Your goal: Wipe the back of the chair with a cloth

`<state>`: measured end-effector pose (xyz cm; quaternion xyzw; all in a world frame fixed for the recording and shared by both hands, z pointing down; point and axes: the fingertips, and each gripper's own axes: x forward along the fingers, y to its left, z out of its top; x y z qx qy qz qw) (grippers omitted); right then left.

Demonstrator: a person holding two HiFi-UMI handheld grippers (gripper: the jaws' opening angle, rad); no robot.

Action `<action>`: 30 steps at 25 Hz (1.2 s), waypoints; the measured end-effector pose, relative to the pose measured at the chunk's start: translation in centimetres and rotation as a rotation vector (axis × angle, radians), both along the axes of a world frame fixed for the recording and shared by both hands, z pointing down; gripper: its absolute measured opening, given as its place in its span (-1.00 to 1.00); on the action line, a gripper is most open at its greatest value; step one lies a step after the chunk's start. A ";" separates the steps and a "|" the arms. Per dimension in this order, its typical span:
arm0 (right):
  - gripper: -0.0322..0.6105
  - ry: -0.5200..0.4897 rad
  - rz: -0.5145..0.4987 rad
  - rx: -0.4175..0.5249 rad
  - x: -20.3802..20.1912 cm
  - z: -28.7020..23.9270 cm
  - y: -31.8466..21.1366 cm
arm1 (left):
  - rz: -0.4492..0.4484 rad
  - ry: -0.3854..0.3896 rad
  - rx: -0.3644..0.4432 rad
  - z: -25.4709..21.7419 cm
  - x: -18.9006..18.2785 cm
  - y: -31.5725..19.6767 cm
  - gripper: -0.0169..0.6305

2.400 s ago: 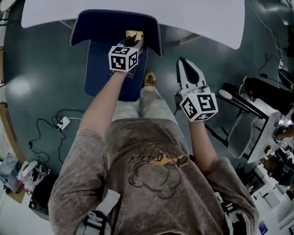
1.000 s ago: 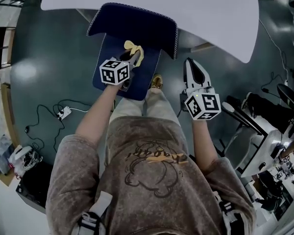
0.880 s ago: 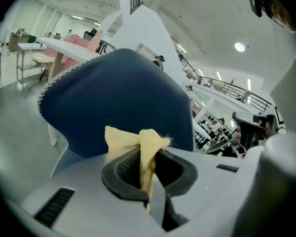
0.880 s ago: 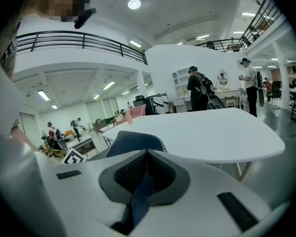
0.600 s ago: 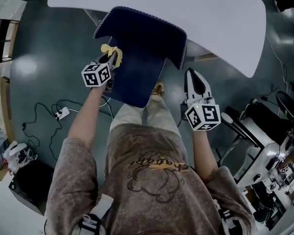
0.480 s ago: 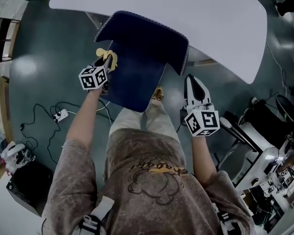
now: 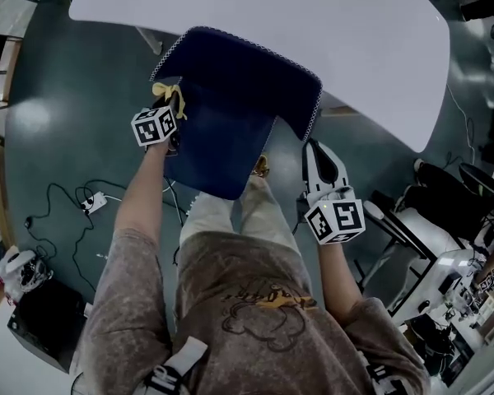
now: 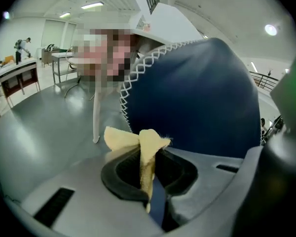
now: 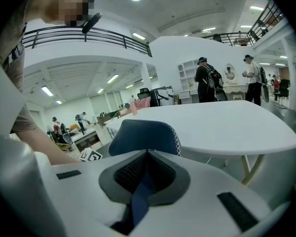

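Observation:
A dark blue chair [image 7: 230, 89] with white stitching stands at a white table, its back [image 7: 239, 60] toward me. My left gripper [image 7: 170, 104] is shut on a small yellow cloth [image 7: 175, 95] at the left edge of the chair back. In the left gripper view the cloth [image 8: 140, 144] sticks up from the closed jaws, right beside the stitched edge of the chair [image 8: 187, 93]. My right gripper [image 7: 314, 151] hangs to the right of the chair, shut and holding nothing; its view shows the chair back [image 9: 143, 135] ahead of the closed jaws.
The white table [image 7: 329, 23] overhangs the chair's far side. A power strip and cables [image 7: 86, 204] lie on the floor at left. An office chair and cluttered desks [image 7: 445, 220] stand at right. People stand beyond the table [image 9: 207, 80].
My left gripper has carried the cloth from the middle of the chair back leftward to its left edge. The right gripper has stayed beside the chair.

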<state>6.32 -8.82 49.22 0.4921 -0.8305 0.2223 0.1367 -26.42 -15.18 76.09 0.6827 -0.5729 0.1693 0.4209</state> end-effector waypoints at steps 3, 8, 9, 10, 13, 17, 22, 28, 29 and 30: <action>-0.81 0.005 -0.007 -0.005 -0.3 0.4 0.0 | 0.014 -0.007 -0.008 1.5 0.5 -1.0 -0.81; -0.81 0.005 0.006 -0.020 -0.2 1.7 -0.2 | 0.054 -0.028 -0.001 3.6 1.4 -2.2 -0.81; -0.81 0.005 0.007 -0.022 -0.3 2.0 -0.2 | 0.060 -0.032 0.002 3.8 1.4 -2.5 -0.81; -0.81 0.004 0.006 -0.025 -0.4 2.2 -0.2 | 0.069 -0.038 0.005 4.1 1.6 -2.9 -0.81; -0.81 -0.001 0.005 -0.033 -0.6 2.9 -0.2 | 0.104 -0.058 0.007 4.7 2.3 -3.7 -0.81; -0.81 -0.011 0.010 -0.039 -0.4 3.3 -0.2 | 0.135 -0.078 0.009 4.9 3.2 -4.4 -0.81; -0.81 -0.014 0.019 -0.039 -0.2 3.1 -0.1 | 0.233 -0.077 0.035 4.0 6.0 -4.2 -0.81; -0.81 -0.016 0.031 -0.044 0.7 3.3 0.2 | 0.274 -0.050 0.041 4.1 9.6 -3.9 -0.81; -0.81 -0.016 0.031 -0.045 0.9 3.4 0.4 | 0.281 -0.042 0.043 4.0 10.4 -3.7 -0.81; -0.81 -0.016 0.031 -0.045 1.0 3.4 0.5 | 0.289 -0.034 0.044 4.0 11.1 -3.6 -0.81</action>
